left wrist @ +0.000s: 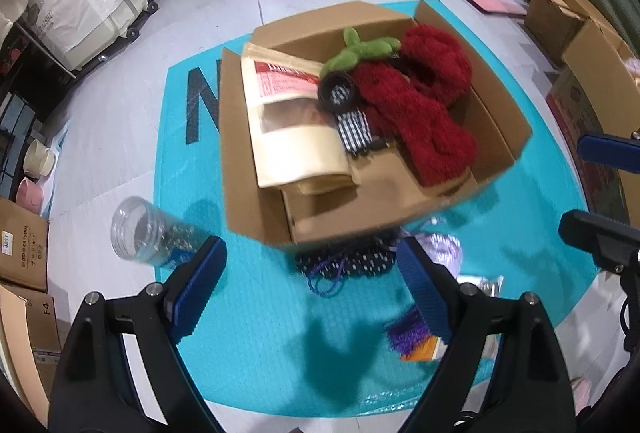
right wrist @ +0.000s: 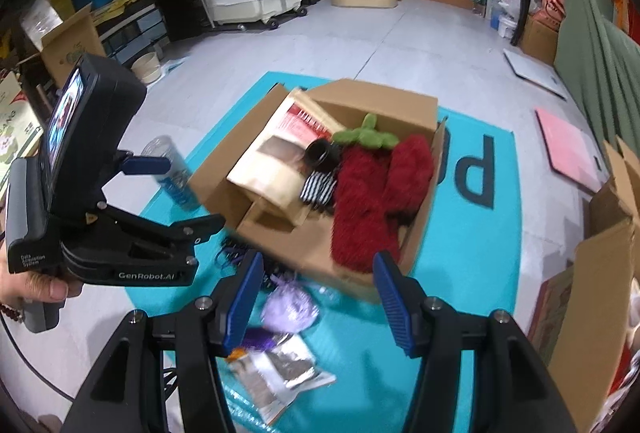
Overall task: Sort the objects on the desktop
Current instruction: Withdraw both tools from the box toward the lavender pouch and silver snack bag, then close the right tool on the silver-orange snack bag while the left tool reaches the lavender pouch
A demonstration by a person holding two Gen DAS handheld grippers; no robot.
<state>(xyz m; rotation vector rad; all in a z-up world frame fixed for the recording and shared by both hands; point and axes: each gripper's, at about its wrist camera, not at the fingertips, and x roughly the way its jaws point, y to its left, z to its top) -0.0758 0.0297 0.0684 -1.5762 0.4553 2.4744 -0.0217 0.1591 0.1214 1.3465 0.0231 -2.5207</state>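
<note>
- Far left on the teal mat [left wrist: 248, 333], one clear plastic jar [left wrist: 150, 235] lay on its side, open mouth toward the mat's edge, just beside your left tool's left finger.
- Your left tool [left wrist: 312, 291] hovered low over the mat with its two blue-padded fingers spread wide and nothing between them. In the right wrist view you held that same tool [right wrist: 176, 193] level, your thumb [right wrist: 54, 289] pressed against its grip, fingers pointing toward the jar.
- One open cardboard box [left wrist: 256, 193] sat in the middle of the mat. Inside, you could count one kraft pouch [left wrist: 296, 137] with a red label and a clear window, one black round item [left wrist: 338, 93], one black-and-white checked piece [left wrist: 354, 131], and one red plush chili [left wrist: 420, 105] with a green stem.
- In front of the box, loose on the mat: one dark dotted bundle with purple cord [left wrist: 344, 263], one lilac pouch [right wrist: 290, 307], one purple-fringed item [left wrist: 408, 335], and one silvery foil packet [right wrist: 288, 371].
- Your right tool [right wrist: 318, 303] hung above those loose things, tilted down toward the box, fingers held well apart and gripping nothing.
- Two more cardboard boxes [left wrist: 600, 45] stood off the mat to the right.
</note>
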